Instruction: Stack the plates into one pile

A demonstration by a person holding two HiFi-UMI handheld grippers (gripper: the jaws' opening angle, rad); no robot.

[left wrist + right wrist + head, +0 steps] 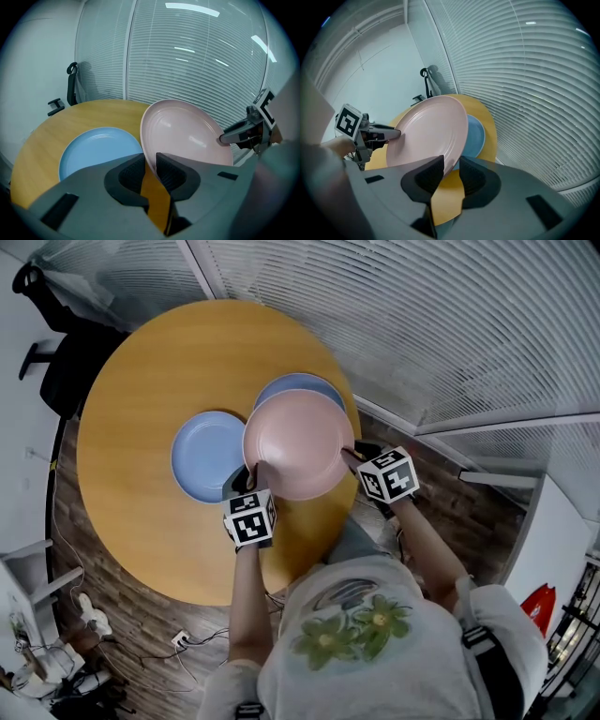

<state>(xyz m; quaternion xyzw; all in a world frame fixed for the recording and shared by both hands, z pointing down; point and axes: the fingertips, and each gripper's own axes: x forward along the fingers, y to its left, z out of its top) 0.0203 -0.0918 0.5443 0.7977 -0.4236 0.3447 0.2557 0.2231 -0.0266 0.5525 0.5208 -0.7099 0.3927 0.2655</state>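
Pink plate hides most of one blue plate.

Head view steeply down; gripper views close, opposite sides, share pink plate.

Round pink plate: smooth, glossy glaze w/ faint rings, looks ceramic. Round light-blue plate at its 9 o'clock: same glazed sheen. Round tan table: wood-look top, satin, smooth. Left gripper & right gripper: matt grey plastic bodies, dark ribbed pads. Floor: dark wood-look planks. White shirt: matt cloth.
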